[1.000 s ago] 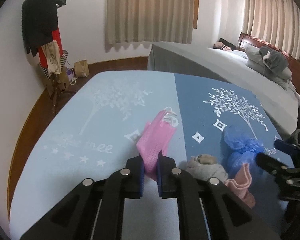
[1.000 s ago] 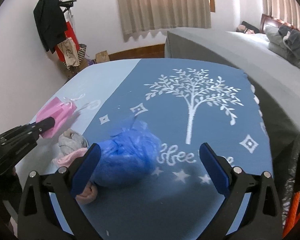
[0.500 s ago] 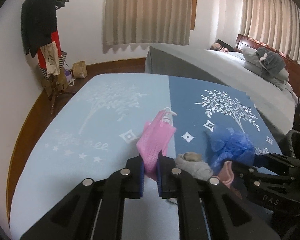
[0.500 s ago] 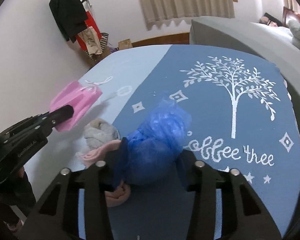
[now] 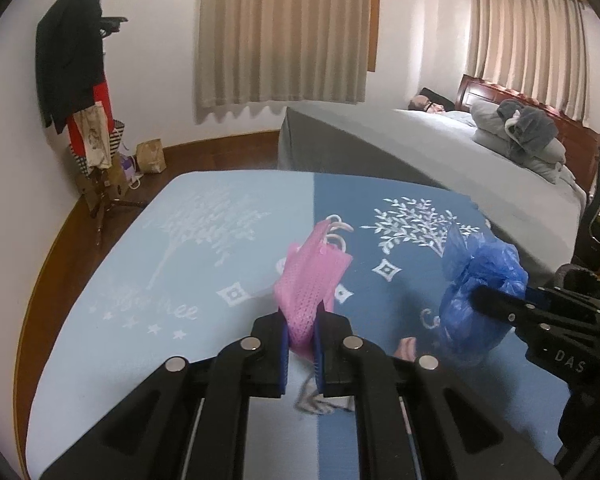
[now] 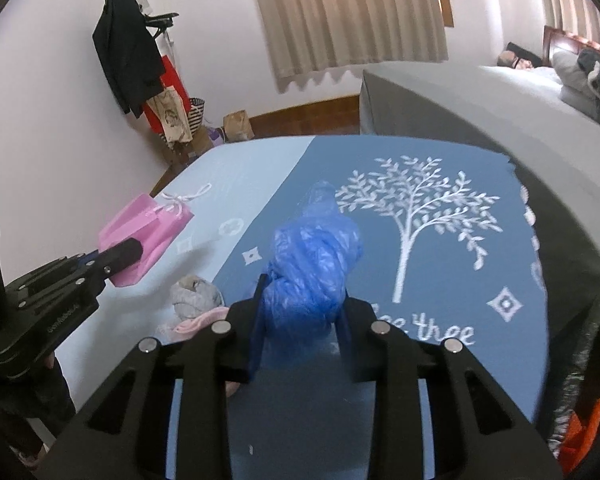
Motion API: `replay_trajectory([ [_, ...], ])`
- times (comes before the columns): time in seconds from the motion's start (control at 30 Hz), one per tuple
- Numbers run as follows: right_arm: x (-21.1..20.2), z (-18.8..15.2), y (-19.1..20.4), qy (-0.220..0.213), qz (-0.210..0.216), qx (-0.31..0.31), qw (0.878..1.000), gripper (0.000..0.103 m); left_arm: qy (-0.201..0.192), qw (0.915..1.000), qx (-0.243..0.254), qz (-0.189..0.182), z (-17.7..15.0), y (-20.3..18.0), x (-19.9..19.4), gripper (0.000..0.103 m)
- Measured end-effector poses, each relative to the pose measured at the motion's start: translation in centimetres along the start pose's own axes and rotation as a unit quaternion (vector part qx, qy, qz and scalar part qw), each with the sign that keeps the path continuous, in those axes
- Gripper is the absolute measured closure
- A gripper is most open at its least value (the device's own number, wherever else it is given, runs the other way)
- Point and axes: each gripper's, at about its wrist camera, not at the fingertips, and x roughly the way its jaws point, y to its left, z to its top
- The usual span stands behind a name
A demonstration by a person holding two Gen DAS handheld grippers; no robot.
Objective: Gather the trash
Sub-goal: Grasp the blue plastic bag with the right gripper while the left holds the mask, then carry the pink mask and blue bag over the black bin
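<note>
The right gripper (image 6: 298, 312), jaws just closing, has lifted the blue bag (image 6: 312, 264) at its crumpled middle, soft and light, off the blanket (image 6: 440, 272); the left gripper (image 5: 300, 336), at nine o'clock, clamps the pink bag (image 5: 312, 276).

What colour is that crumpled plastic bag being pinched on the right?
Blue, a translucent bright blue plastic bag. It shows best in the right wrist view.

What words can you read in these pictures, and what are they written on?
"DAS": white letters on the black body of the right hand-held gripper, seen from the left wrist.
"thee", with a partly hidden word before it ending in "ee": white script on the dark blue half of the blanket.
Pale script on the light blue half: too faint to read.
Small print on the left hand-held gripper: too blurred.
</note>
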Motion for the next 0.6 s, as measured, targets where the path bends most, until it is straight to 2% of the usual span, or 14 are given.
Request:
replay_trajectory([
  [0.6, -7.4, 0.4, -2.4, -0.058, -0.029, 0.010, 0.998, 0.074, -0.028, 0.9981, 0.029, -0.046, 2.1, -5.9, -2.4, 0.093],
])
